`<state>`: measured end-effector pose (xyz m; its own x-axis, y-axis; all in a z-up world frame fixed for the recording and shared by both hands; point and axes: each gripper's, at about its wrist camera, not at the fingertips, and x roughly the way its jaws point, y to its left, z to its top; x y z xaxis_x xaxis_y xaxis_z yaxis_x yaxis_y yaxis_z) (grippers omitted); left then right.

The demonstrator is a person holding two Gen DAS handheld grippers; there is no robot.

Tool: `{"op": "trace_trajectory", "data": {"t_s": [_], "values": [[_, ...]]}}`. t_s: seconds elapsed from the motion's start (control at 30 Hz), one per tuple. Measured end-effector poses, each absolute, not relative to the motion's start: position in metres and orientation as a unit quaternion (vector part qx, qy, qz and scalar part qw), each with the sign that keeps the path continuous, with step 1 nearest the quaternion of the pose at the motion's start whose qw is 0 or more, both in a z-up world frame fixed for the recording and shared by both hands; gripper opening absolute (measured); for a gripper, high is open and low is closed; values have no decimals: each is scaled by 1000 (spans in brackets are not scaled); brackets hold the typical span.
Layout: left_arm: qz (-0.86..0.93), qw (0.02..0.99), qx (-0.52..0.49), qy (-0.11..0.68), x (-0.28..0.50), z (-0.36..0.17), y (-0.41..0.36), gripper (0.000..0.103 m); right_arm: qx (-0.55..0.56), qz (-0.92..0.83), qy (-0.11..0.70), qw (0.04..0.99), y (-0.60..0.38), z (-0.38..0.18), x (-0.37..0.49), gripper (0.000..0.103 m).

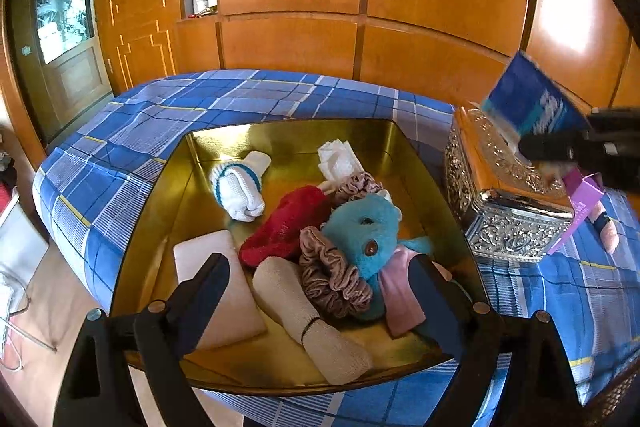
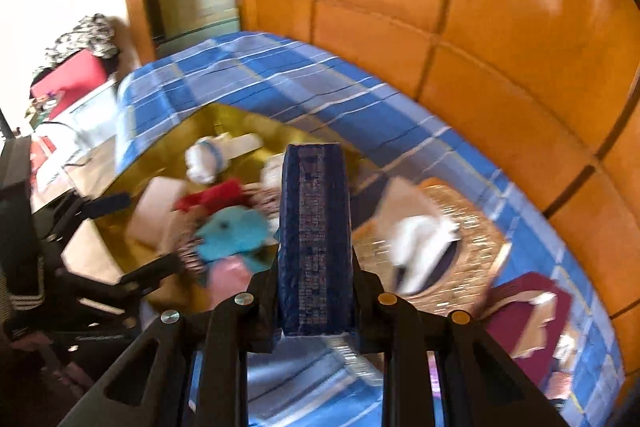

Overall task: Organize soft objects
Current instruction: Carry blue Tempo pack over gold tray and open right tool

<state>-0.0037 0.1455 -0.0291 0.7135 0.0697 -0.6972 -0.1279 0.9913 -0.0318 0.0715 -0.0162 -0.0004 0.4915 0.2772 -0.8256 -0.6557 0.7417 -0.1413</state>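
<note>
The right gripper pinches a blue packet above the bed, near the gold tray of soft things, where the left gripper hangs spread; lowering into the tray seems next.

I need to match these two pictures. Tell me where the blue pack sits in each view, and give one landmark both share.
Left wrist view: the blue pack is at the right edge, above the silver box, held by the right tongs.
Right wrist view: blue pack at centre, upright, clamped in the right tongs.
Shared landmark: the teal plush in the gold tray.
</note>
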Motion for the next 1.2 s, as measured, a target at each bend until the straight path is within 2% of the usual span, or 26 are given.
{"op": "trace_trajectory", "data": {"t_s": [0.7, 0.87, 0.93, 1.03, 1.2], "values": [[116, 927, -67, 351, -1, -22, 187, 91, -162, 296, 474, 814, 66, -60, 123, 24], [124, 925, -72, 353, 0, -24, 193, 91, -141, 279, 490, 814, 84, -80, 140, 26], [126, 924, -73, 353, 0, -24, 195, 91, -128, 276, 498, 812, 85, -84, 143, 33], [130, 924, -76, 352, 1, -25, 199, 91, -117, 278, 499, 812, 83, -83, 143, 38], [134, 922, -79, 355, 2, -26, 200, 91, -106, 275, 488, 821, 73, -75, 137, 39]]}}
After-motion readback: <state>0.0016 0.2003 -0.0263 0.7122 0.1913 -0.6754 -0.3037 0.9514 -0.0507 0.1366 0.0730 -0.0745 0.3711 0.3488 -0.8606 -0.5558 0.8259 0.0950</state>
